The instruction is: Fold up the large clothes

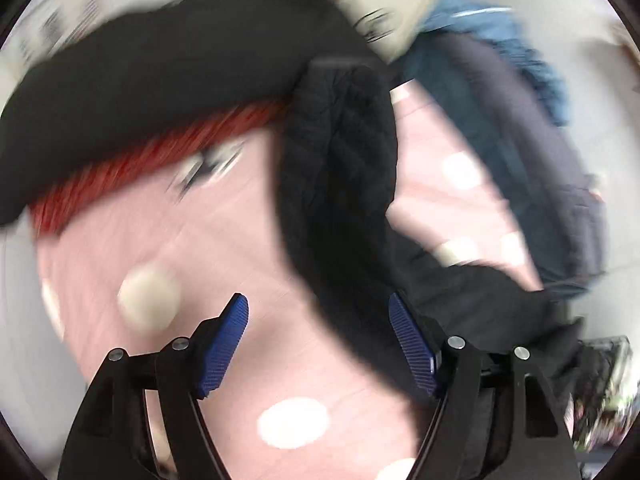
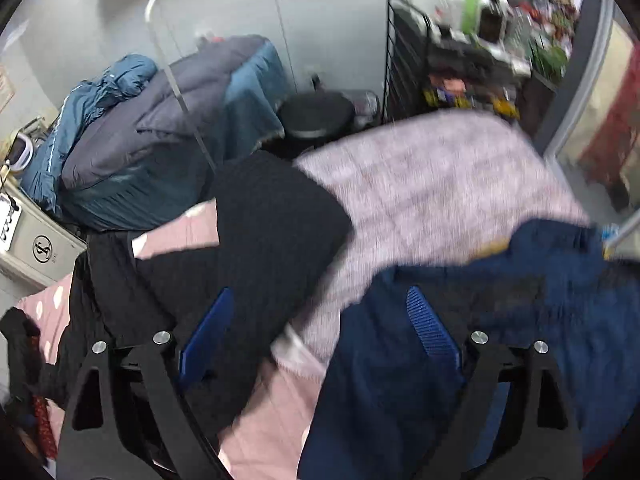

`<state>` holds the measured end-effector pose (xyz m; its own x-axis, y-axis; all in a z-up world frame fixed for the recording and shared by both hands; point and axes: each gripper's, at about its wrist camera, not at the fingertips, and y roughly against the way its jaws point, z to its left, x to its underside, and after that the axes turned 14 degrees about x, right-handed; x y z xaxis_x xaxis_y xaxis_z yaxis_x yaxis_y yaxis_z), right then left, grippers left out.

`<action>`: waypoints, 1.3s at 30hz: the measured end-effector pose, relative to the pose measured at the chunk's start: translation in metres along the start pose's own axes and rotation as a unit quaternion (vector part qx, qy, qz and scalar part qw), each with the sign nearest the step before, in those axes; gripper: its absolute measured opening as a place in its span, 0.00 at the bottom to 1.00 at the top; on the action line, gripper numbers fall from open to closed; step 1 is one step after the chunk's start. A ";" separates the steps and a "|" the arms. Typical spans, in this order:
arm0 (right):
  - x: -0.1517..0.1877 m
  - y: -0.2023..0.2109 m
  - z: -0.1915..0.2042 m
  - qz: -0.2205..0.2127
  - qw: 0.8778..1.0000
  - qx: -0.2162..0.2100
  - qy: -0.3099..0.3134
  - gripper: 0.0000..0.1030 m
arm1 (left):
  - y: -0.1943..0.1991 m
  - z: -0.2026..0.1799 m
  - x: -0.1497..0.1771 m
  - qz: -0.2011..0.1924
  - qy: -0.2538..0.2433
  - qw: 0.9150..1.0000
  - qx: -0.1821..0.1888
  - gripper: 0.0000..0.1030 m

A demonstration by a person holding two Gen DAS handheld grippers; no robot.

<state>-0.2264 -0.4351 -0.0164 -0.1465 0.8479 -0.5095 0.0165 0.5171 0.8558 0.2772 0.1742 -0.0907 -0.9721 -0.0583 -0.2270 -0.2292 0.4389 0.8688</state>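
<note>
Hovering spread and empty, left claw (image 1: 318, 344) and right claw (image 2: 320, 340) overlook a quilted black garment (image 1: 340, 168) on a pink dotted sheet (image 1: 248, 240).

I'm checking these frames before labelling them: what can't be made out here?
- Left wrist view: motion blur smears the black garment and the print on the pink sheet.
- Left wrist view: the box at the top is blurred and cut by the edge.
- Right wrist view: the shelf clutter is too blurred to name.
- Right wrist view: the navy garment runs off frame, shape unclear.
</note>
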 end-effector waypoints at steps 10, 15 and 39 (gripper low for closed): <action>0.099 0.012 0.123 -0.032 0.959 -0.037 0.278 0.85 | -0.009 -0.024 0.098 0.042 -0.053 0.997 0.025 0.75; 0.140 0.016 0.212 -0.038 0.918 -0.073 0.388 0.83 | -0.027 -0.125 0.157 0.115 -0.196 0.970 0.085 0.76; 0.337 0.117 0.301 -0.015 0.703 -0.263 0.661 0.12 | 0.001 -0.336 0.247 0.169 -0.578 0.793 0.093 0.93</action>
<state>0.0235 -0.0538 -0.1154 -0.9355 -0.1910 -0.2974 -0.3233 0.1222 0.9384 0.0207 -0.1415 0.0019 -0.2579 0.9042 -0.3405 0.1496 0.3856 0.9105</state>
